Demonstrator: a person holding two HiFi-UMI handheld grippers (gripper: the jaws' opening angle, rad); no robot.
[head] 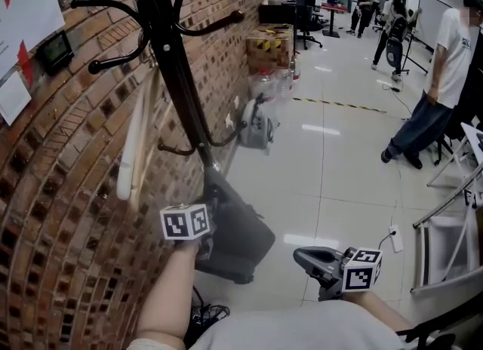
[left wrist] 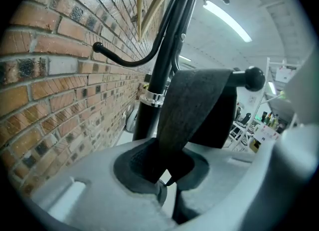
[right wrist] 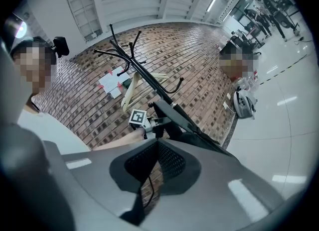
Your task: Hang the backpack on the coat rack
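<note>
While the left gripper (left wrist: 167,176) clamps the backpack strap (left wrist: 194,105) draped over the coat-rack hook (left wrist: 254,78), release seems next; the right gripper (right wrist: 157,145) rests closed, empty.

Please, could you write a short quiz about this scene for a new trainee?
1. True or false: the dark grey fabric strap lies over a ball-tipped black metal hook.
2. What stands between the left gripper's jaws? A) nothing B) the strap C) a cable
3. Fill in: the black metal coat rack stands beside a ___ wall.
Key: 1 true; 2 B; 3 brick.
</note>
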